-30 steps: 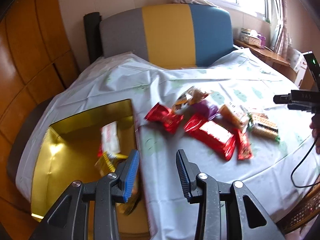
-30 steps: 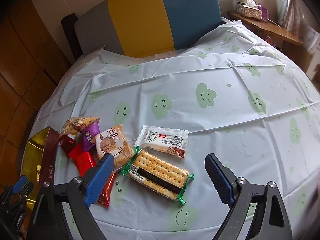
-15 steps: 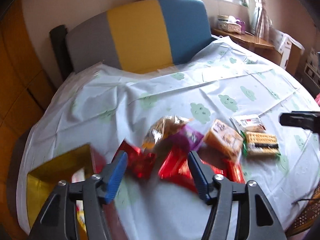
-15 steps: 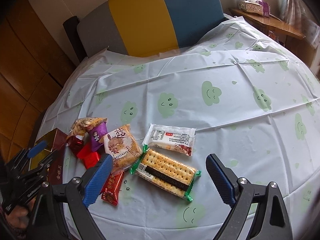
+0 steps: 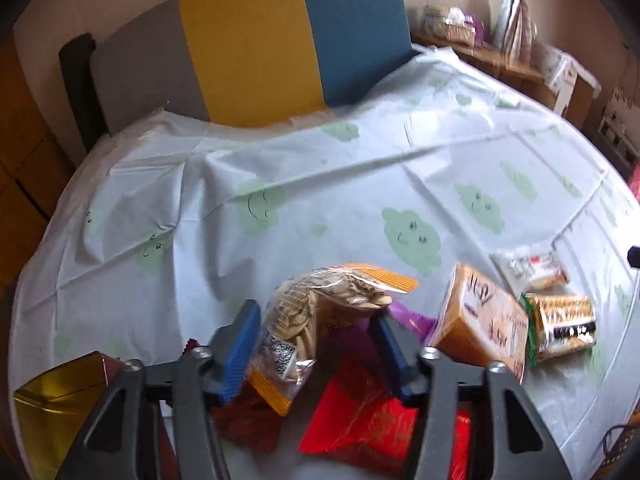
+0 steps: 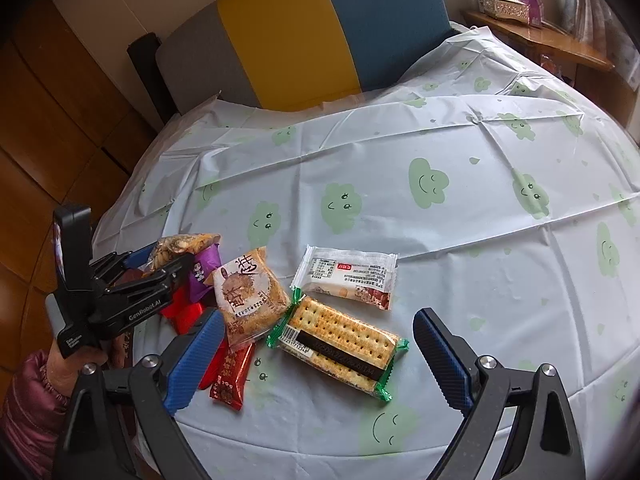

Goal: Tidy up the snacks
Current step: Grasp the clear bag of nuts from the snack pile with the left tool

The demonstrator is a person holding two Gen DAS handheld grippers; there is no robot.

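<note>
A clear seed packet [image 5: 320, 300] with orange ends stands on top of the snack pile. My left gripper [image 5: 314, 316] has it between its blue pads; the jaws are closing and both pads touch the packet. From the right wrist view this same gripper [image 6: 168, 260] sits at the pile's left end around the seed packet [image 6: 184, 242]. My right gripper [image 6: 320, 320] hangs open above a green-edged cracker pack [image 6: 340, 344], holding nothing. Red wrappers [image 5: 360, 412] and a purple packet [image 6: 204, 268] lie under the left gripper.
A gold box [image 5: 52, 392] stands at the table's left edge. An orange cake packet [image 6: 248, 292], a white packet [image 6: 348, 272] and a red bar [image 6: 232, 376] lie on the cloud-print cloth [image 6: 440, 160]. A grey, yellow and blue chair back [image 6: 320, 32] stands behind. A sleeved hand [image 6: 32, 400] holds the left gripper.
My left gripper swung from over the gold box rightward to the snack pile, opened wide, then closed around the seed packet. The right gripper stayed where it was, open.
</note>
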